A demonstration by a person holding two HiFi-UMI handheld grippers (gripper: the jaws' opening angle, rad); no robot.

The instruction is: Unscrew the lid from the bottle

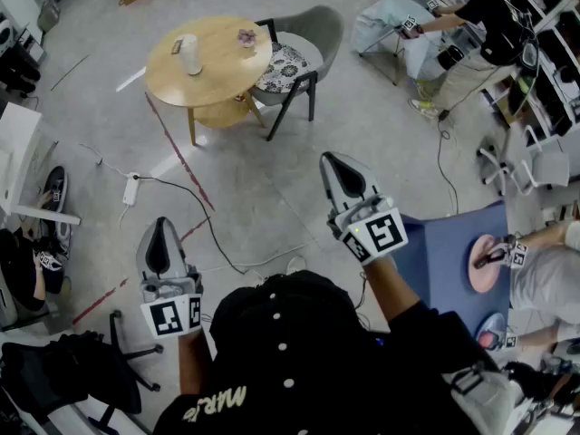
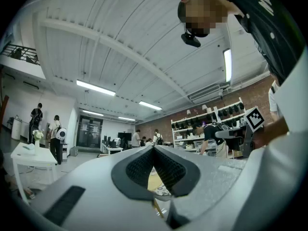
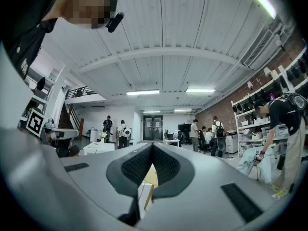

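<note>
My left gripper (image 1: 160,227) and my right gripper (image 1: 332,163) are both closed, with nothing in them. The white bottle (image 1: 190,54) stands on the round table (image 1: 222,72) in the upper left of the head view, well apart from both.

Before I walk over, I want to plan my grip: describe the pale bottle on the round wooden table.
The pale, off-white cylindrical bottle stands upright on the left half of the round wooden table. Its top is too small to make out, and its material is unclear. Only the tabletop touches it.
</note>
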